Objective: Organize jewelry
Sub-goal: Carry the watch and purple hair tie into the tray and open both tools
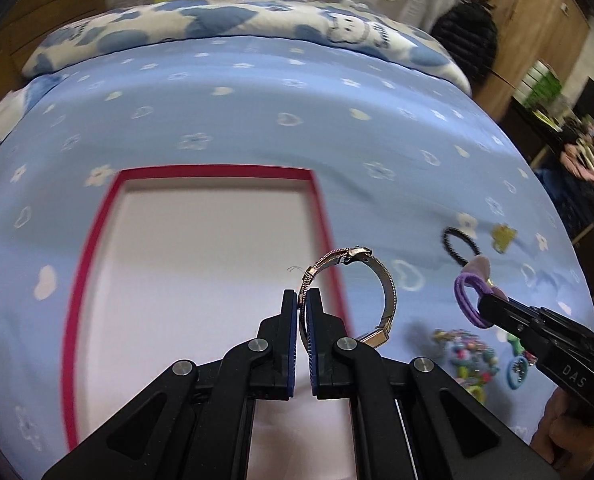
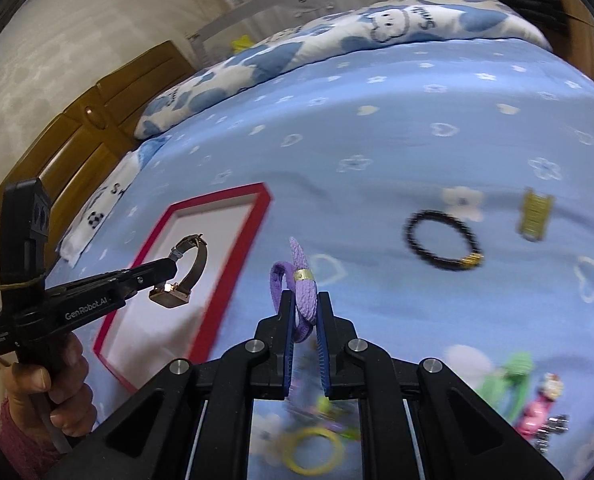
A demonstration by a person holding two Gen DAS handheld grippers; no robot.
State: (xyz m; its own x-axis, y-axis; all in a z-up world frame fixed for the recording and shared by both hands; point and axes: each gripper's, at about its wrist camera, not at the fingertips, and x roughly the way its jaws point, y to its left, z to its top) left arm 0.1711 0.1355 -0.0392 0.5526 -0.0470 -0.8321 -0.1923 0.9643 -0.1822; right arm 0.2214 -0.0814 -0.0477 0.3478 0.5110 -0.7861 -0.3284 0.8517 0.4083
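Left-wrist footage shows the left gripper (image 1: 302, 300) pressed together on the band of a metal watch (image 1: 371, 292), which is held in the air over the right rim of the red-edged tray (image 1: 213, 172). Beside it, the right gripper (image 2: 306, 304) is seen pinching a purple hair tie (image 2: 303, 292) above the blue bedspread (image 1: 257, 100). Farther off, a black bead bracelet (image 2: 443, 246) and a yellow clip (image 2: 534, 212) are left lying on the bedspread. A carrying step is judged in hand; next, each piece would need lowering into the tray before release.
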